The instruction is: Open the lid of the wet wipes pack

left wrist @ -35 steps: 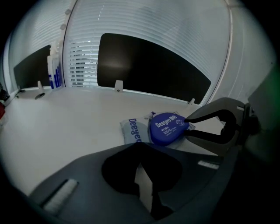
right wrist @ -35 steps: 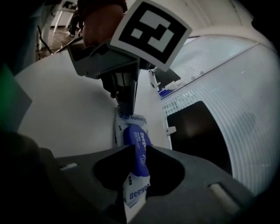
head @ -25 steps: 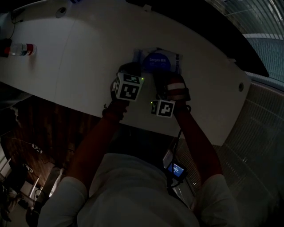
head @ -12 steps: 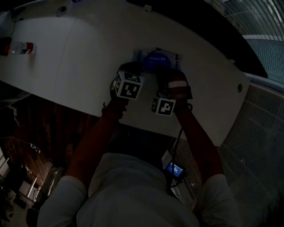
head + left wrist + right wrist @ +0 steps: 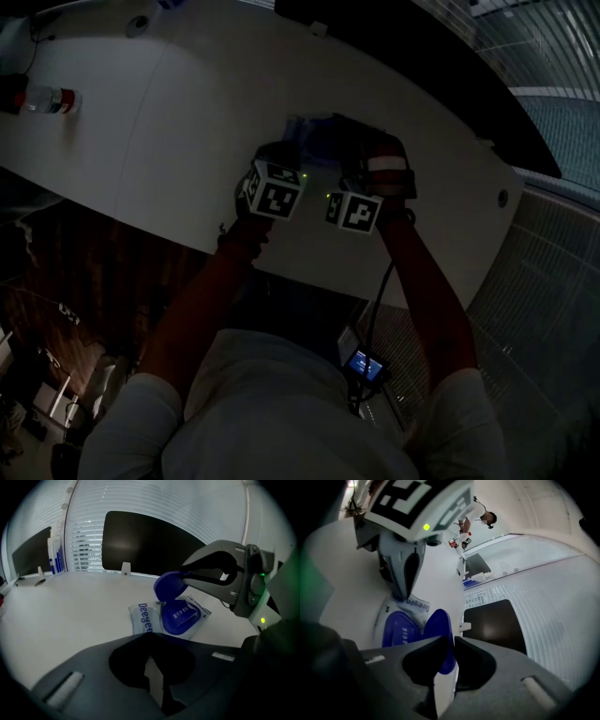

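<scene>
Obs: wet wipes pack [image 5: 141, 618] lies flat on the desk [image 5: 65, 606]. Its blue lid [image 5: 167, 586] stands half raised, rim pinched between the right gripper [image 5: 453, 645] fingers. The left gripper [image 5: 151, 670], fingers pressed together, appears to bear on the pack's near end. Judgement: swing the lid back about its hinge, slowly, with the pack pinned so it cannot lift.

white table [image 5: 141, 112], window blinds [image 5: 84, 541], dim light
</scene>
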### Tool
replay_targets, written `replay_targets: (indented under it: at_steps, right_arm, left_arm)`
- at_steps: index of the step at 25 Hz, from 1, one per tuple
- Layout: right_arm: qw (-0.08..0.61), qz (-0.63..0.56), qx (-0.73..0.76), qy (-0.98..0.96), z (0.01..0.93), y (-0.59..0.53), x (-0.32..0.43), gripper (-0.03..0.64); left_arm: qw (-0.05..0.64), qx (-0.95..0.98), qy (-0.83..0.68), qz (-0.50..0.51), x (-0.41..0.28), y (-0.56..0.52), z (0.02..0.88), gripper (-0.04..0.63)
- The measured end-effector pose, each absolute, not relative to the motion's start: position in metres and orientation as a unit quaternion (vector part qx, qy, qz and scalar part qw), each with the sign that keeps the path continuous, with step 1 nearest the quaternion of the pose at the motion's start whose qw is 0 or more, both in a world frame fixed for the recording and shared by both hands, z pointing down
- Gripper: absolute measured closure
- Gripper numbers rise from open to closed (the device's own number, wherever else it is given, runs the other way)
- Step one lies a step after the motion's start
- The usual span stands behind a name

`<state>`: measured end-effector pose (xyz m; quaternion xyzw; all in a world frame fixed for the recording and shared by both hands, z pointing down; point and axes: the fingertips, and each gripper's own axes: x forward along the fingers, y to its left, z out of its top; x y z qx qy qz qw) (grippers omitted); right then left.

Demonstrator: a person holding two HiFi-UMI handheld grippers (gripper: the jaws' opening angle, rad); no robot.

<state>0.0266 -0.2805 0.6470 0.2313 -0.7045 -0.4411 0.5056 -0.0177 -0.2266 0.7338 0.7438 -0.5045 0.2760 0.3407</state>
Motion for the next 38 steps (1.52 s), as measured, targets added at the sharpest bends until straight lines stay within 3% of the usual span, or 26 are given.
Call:
replay_targets:
  at_steps: [18, 24, 28, 38]
  right_arm:
    - [0.546, -0.398, 0.198, -0.710, 0.701, -0.351, 0.025, 0.565]
    - [0.557, -0.381, 0.189, -0.714, 0.713, -0.353, 0.024, 0.615]
    - [0.556, -0.372, 0.192, -0.717, 0.715, -0.352, 0.024, 0.615]
    - [0.469, -0.255, 0.318, -0.783, 0.637, -0.331, 0.039, 0.615]
  left_arm:
    - [0.344, 0.747, -0.502, 0.268, -0.020, -0.228, 0.731, 0.594]
    - [0.343, 0.748, -0.500, 0.269, -0.019, -0.227, 0.732, 0.594]
    - [0.340, 0.750, -0.500, 0.269, -0.020, -0.229, 0.731, 0.594]
    - [0.323, 0.747, -0.522, 0.254, -0.037, -0.230, 0.705, 0.592]
